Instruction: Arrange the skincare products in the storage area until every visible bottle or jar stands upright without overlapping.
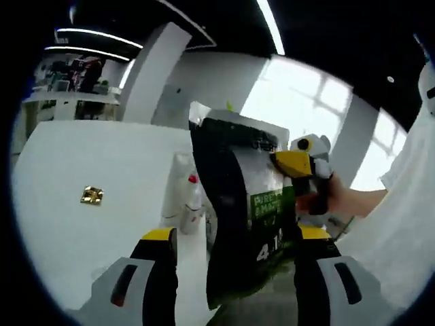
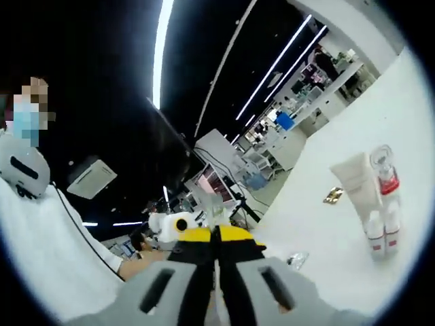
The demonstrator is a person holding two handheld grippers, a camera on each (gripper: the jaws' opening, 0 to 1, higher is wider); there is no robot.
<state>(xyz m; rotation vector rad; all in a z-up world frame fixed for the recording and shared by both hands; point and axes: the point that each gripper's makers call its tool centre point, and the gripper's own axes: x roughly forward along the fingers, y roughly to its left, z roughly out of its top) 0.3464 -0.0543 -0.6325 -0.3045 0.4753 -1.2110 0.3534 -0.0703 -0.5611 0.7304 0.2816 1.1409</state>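
- In the left gripper view, the left gripper (image 1: 231, 239) has its jaws spread wide apart, and a black pouch (image 1: 241, 217) with green and white print hangs in the gap between them; whether either jaw touches it cannot be told.
- The right gripper (image 1: 289, 161) comes in from the right of that view, its yellow-tipped jaws clamped on the pouch's upper right edge, with a person's hand (image 1: 326, 197) wrapped around its handle.
- Behind the pouch, on the white surface (image 1: 81, 163), stand the skincare products: a pale tube (image 1: 178, 187) and a small white bottle with a red band (image 1: 193, 204), close together and just left of the pouch.
- A small gold packet (image 1: 92, 195) lies flat on the surface, well apart to the left of the bottles.
- In the right gripper view, the right gripper (image 2: 216, 239) has its jaws pressed together on a thin edge of the pouch.
- There the skincare products sit at the right on the surface (image 2: 401, 109), well apart from the gripper: a white tube (image 2: 359, 182) standing on its cap, a clear-topped bottle with a red band (image 2: 385, 178) beside it, and small white bottles (image 2: 378, 234) just below.
- The gold packet (image 2: 332, 195) lies just left of the tube.
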